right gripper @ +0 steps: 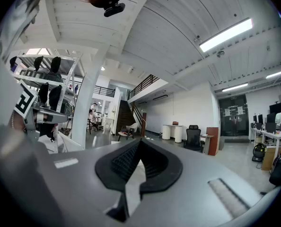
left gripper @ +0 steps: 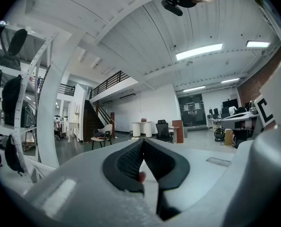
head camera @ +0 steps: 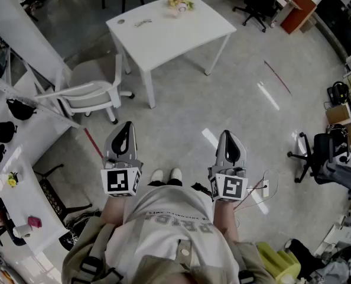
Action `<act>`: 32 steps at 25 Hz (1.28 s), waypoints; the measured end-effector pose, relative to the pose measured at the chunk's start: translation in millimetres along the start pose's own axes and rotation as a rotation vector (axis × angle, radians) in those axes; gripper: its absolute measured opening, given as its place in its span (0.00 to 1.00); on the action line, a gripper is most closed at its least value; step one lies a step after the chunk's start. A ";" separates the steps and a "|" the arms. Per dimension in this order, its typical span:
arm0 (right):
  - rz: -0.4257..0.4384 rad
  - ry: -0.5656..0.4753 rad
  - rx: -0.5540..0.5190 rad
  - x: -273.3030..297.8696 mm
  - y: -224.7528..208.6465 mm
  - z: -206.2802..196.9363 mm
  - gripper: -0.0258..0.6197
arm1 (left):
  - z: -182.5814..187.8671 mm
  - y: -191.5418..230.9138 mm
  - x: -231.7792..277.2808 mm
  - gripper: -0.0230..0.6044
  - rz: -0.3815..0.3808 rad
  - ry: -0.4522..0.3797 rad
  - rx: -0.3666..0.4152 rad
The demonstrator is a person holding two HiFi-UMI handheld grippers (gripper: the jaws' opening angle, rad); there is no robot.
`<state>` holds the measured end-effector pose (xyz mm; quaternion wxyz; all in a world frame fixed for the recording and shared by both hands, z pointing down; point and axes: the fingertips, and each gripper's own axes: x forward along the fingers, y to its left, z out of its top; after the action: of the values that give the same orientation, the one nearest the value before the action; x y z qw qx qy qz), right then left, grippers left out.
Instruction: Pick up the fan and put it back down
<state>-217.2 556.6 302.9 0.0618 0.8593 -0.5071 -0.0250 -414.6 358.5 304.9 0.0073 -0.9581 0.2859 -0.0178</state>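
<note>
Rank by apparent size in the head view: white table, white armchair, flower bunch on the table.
1. white table, largest
2. white armchair, clearly smaller
3. flower bunch, by far the smallest

All three sit at a similar distance from the camera, so the order looks safe.

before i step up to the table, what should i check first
1. Left gripper empty: ok, jaws together on nothing.
2. Right gripper empty: ok, jaws together on nothing.
3. Jaws opened for a grasp: not ok, both are shut.
4. Fan found: cannot tell; the white table shows only a flower-like item and a small flat thing.
5. Way to the table: probably ok; the white chair stands off to its left in the head view.
</note>
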 end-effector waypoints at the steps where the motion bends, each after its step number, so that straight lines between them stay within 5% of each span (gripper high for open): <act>1: 0.001 -0.001 0.000 1.2 -1.3 -0.9 0.04 | -1.1 -1.2 2.0 0.05 0.000 0.001 0.001; 20: 0.014 0.026 0.041 -3.7 -42.1 -20.9 0.04 | -9.1 -40.8 23.6 0.05 0.000 0.025 -0.046; 24: 0.046 -0.025 0.153 1.4 -68.7 -16.3 0.04 | 4.3 -59.0 36.0 0.05 -0.009 -0.017 -0.039; 25: 0.062 -0.040 0.177 2.3 -75.0 -14.9 0.04 | 6.7 -61.6 38.9 0.06 0.000 -0.020 -0.039; 26: 0.081 -0.049 0.191 3.8 -80.5 -13.7 0.04 | 8.9 -63.9 41.8 0.17 0.008 -0.021 -0.042; 28: 0.119 -0.059 0.203 9.9 -89.3 -11.9 0.48 | 12.0 -68.0 48.2 0.49 0.018 -0.016 -0.047; 29: 0.133 -0.066 0.206 13.3 -92.8 -11.3 0.55 | 12.3 -69.9 50.5 0.59 0.018 -0.009 -0.046; 32: 0.151 -0.083 0.203 20.9 -97.6 -12.1 0.59 | 8.1 -71.8 52.3 0.61 0.020 0.014 -0.039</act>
<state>-121.0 585.9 302.5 -0.0446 0.8187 -0.5725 -0.0042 -331.3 389.9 300.1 -0.0133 -0.9550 0.2957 -0.0188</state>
